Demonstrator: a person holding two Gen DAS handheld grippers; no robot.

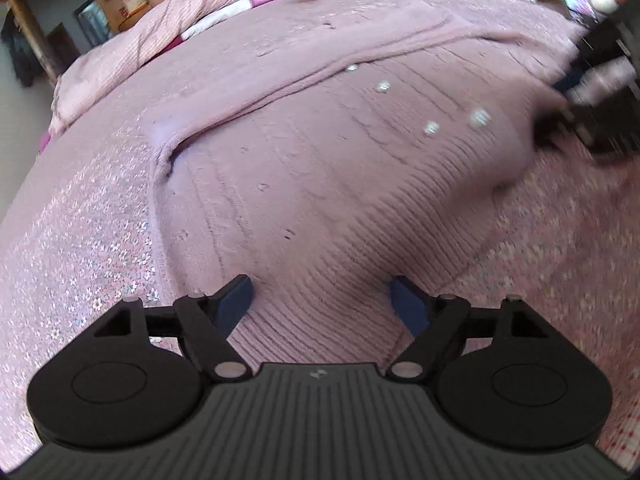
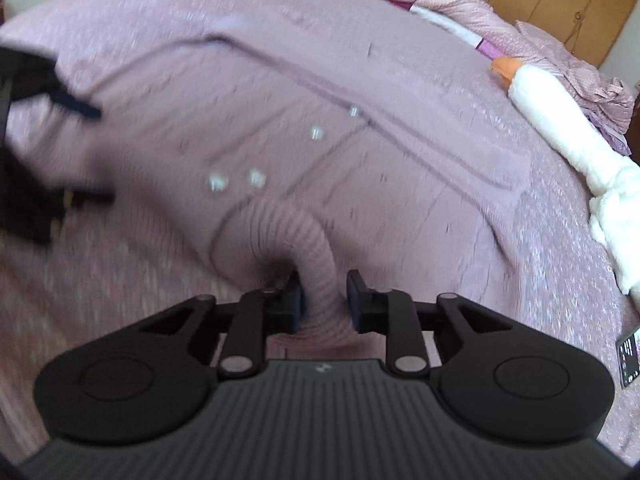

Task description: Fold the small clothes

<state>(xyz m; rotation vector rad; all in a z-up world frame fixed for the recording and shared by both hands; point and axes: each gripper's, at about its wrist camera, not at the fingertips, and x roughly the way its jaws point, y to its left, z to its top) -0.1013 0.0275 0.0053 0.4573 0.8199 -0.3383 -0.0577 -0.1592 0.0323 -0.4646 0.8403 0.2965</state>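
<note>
Between the right gripper's (image 2: 323, 296) fingers (image 2: 357, 294): a raised ridge of the mauve knitted cardigan (image 2: 280, 128), pinched at its ribbed hem and drawn up off the bed (image 2: 552, 216); fingers closed on the fabric. Ahead of the left gripper (image 1: 322, 300): same cardigan (image 1: 320, 152) lying spread on the floral bedspread, hem directly between the wide-spread fingers (image 1: 236, 300), nothing gripped. Beyond the fingertips: a row of pale buttons (image 1: 432, 127), a sleeve running off to the far side. At the far right of the left view: right gripper, blurred, evidently moving. Beyond the garment: white plush toy (image 2: 560, 112), phone (image 2: 630, 356) near bed edge. Judged step: lifting the hem to begin a fold. Recommended: close left fingers on the hem edge at matching height before lifting further; keep both corners level; carry hem evenly toward the collar; avoid bunching extra layers or dragging the bedspread. Risk: lopsided fold if only one side rises.
</note>
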